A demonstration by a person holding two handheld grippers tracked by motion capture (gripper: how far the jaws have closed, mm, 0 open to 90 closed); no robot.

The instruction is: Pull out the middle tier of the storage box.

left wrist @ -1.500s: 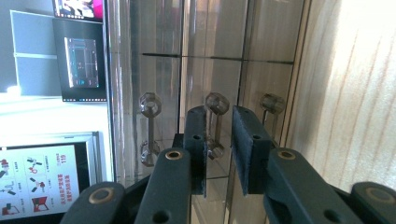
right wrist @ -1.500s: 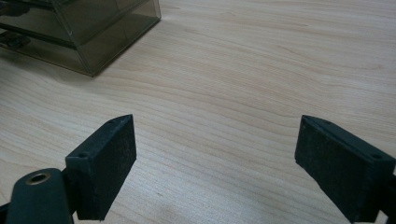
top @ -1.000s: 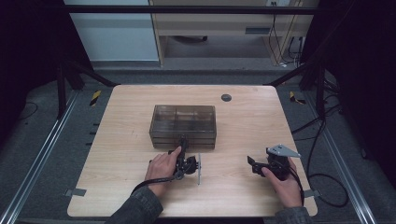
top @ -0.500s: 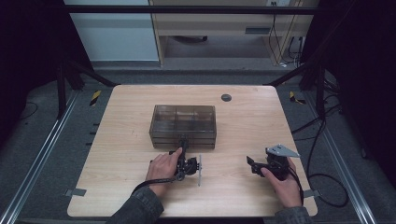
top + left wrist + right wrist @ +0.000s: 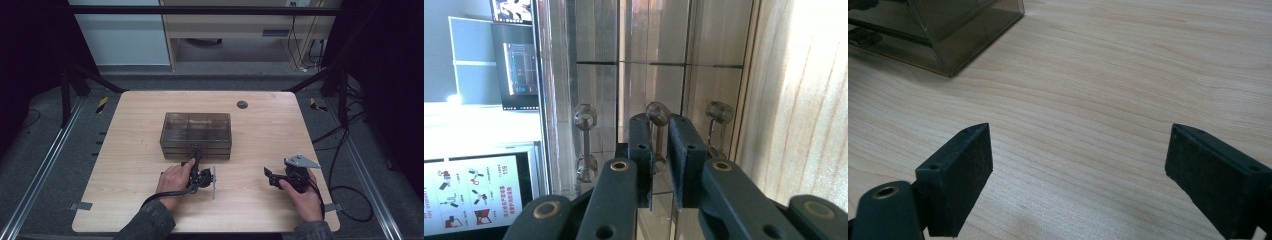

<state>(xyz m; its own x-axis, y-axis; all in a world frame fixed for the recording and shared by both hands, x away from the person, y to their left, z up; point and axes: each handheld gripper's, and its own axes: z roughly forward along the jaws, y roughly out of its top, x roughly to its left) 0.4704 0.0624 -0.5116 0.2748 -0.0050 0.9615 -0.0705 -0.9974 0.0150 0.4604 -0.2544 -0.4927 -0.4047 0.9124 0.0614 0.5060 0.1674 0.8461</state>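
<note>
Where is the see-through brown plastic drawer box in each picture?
High view: the smoky clear plastic drawer box sits mid-table.
Left gripper view: its front is close ahead, with the jaws around the middle handle.
Right gripper view: one corner is at top left.
Shared landmark: the pale wooden table.

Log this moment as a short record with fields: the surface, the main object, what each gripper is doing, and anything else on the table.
surface: light wooden table
main object: smoky translucent drawer box, near the table's middle, three bar handles on its front
left gripper: turned on its side at the box front, jaws closed around the middle handle
right gripper: jaws wide apart, nothing between them, above bare wood right of the box
right hand: holds that gripper near the table's front right
other item: small dark round disc toward the far edge
</note>
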